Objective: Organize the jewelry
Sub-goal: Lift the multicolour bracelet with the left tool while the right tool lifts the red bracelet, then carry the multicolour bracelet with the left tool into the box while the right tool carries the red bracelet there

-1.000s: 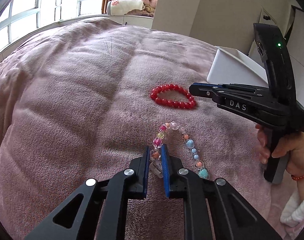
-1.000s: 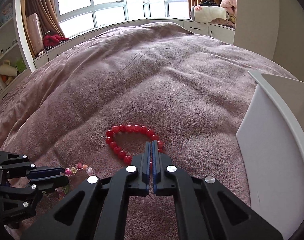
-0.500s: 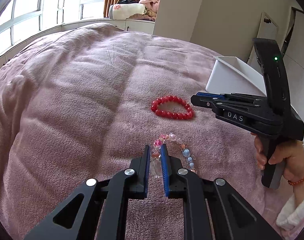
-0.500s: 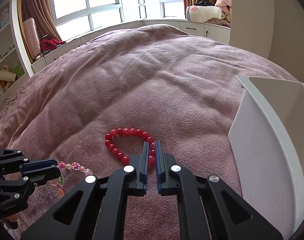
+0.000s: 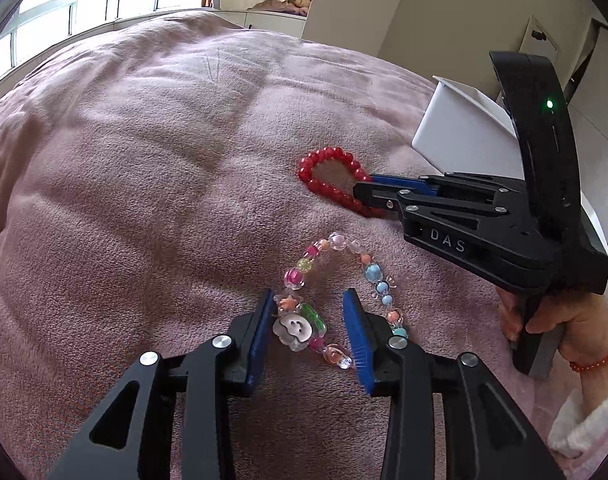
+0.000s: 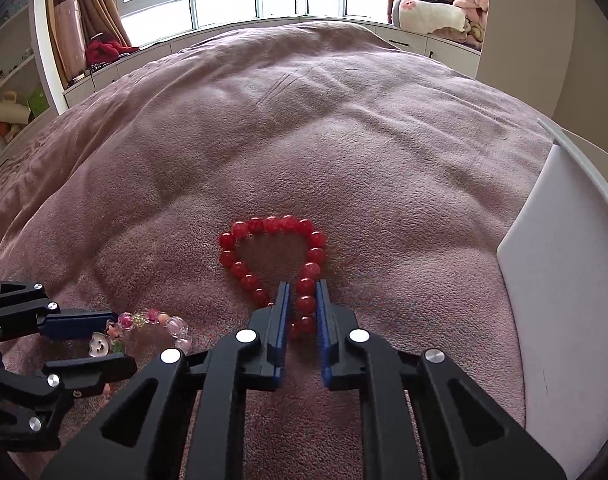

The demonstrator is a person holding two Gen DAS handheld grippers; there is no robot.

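Observation:
A red bead bracelet (image 6: 272, 226) lies on the pink blanket; it also shows in the left wrist view (image 5: 327, 158). My right gripper (image 6: 302, 290) is down at the blanket, its blue pads on either side of the bracelet's near strand, narrowly open around it. A multicoloured bead bracelet (image 5: 300, 276) with a white smiley charm (image 5: 292, 330) lies nearer. My left gripper (image 5: 309, 300) is open and straddles its near end, the charm between the pads. The right gripper also shows in the left wrist view (image 5: 365, 186).
A white open box (image 6: 559, 280) stands on the blanket at the right, close to the red bracelet; it also shows in the left wrist view (image 5: 459, 136). Windows, shelves and piled bedding lie beyond the bed. The person's right hand (image 5: 559, 320) wears a red bead bracelet.
My left gripper has opened and the multicoloured bracelet now lies loose between its pads. My right gripper has opened slightly and dropped onto the red bracelet's near strand.

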